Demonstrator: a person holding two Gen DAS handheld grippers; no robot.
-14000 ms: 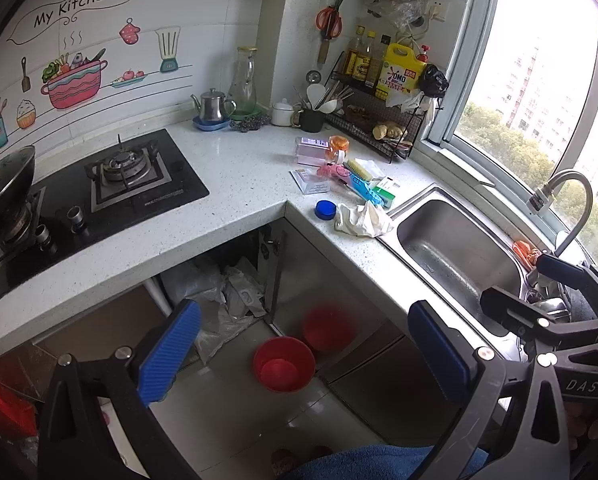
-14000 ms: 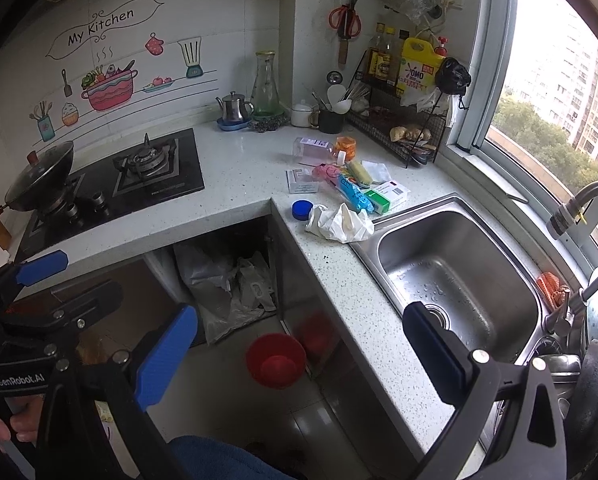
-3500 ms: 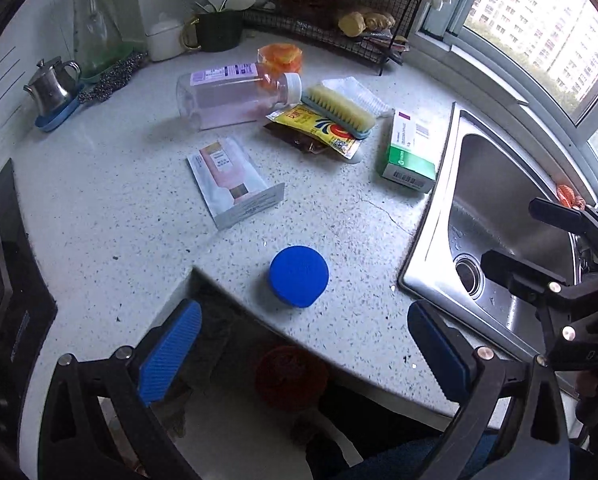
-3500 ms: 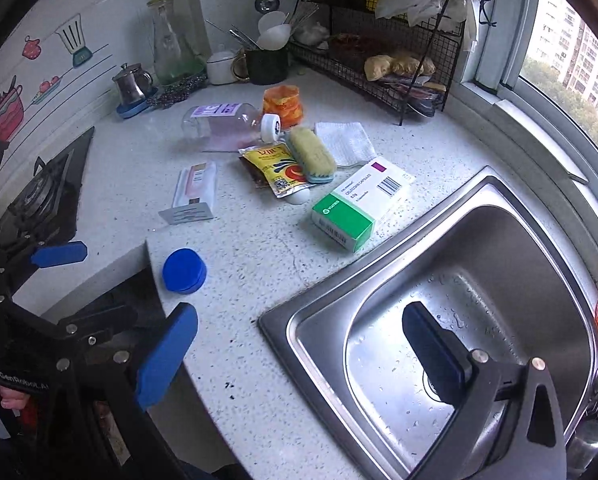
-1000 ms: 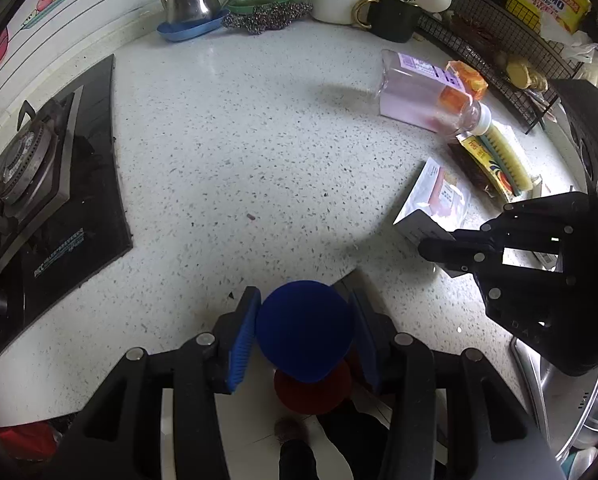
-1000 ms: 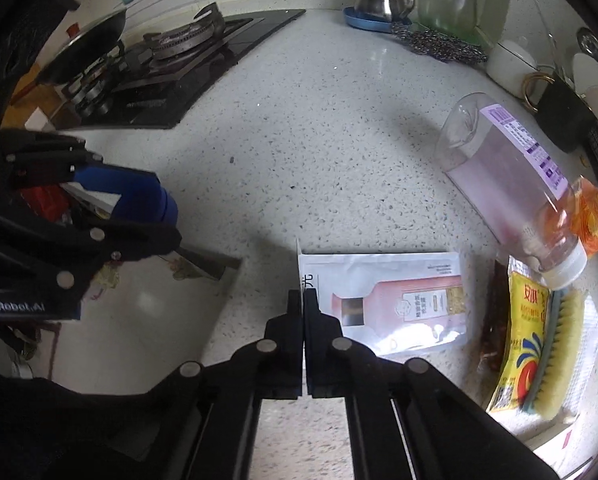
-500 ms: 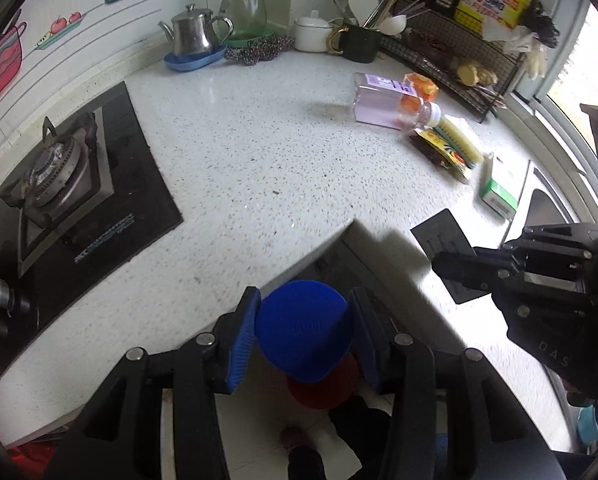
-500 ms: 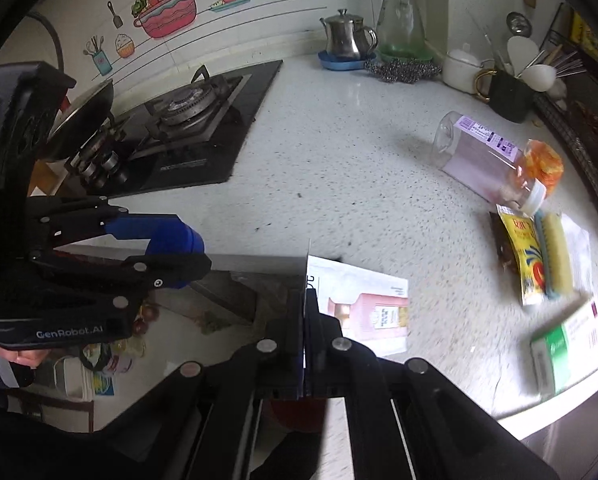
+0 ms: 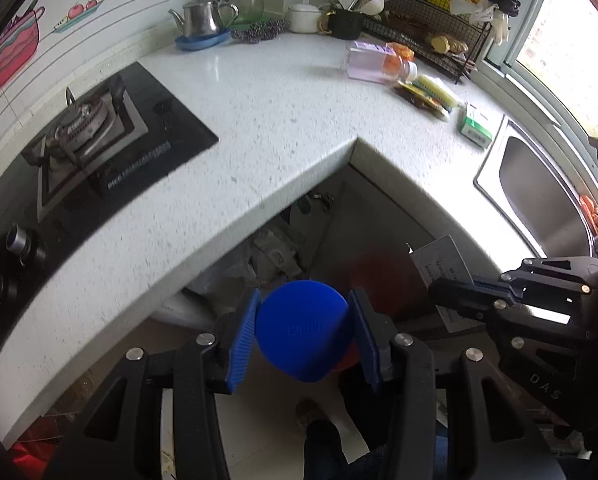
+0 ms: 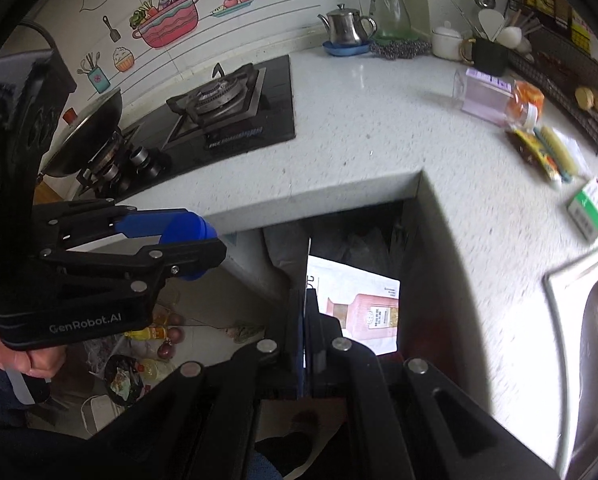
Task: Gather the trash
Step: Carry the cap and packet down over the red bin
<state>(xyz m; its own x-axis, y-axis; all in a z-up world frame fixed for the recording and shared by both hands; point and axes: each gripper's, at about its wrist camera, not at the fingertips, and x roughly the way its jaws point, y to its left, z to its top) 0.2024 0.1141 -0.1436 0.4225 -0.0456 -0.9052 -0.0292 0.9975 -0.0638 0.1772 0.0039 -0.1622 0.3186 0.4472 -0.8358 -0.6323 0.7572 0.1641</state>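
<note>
Both hands are out past the inner corner of the counter (image 9: pixel 283 128), each carrying one piece of trash. The left gripper (image 9: pixel 305 336) has its fingers clamped on the sides of the blue lid (image 9: pixel 305 330), held in the air over the gap below that corner. The right gripper (image 10: pixel 305 340) has its fingers pressed together on the edge of the white sachet (image 10: pixel 355 304), which stands up thin between them, also off the counter and in front of the open cabinet under the corner. A red bin (image 9: pixel 379 276) shows blurred on the floor just beyond the lid, beneath the corner. This looks like the carry-to-bin step. Next, I'd judge, each piece has to be brought squarely over the bin's mouth, low, before the fingers part; the light sachet could flutter aside if let go high.
</note>
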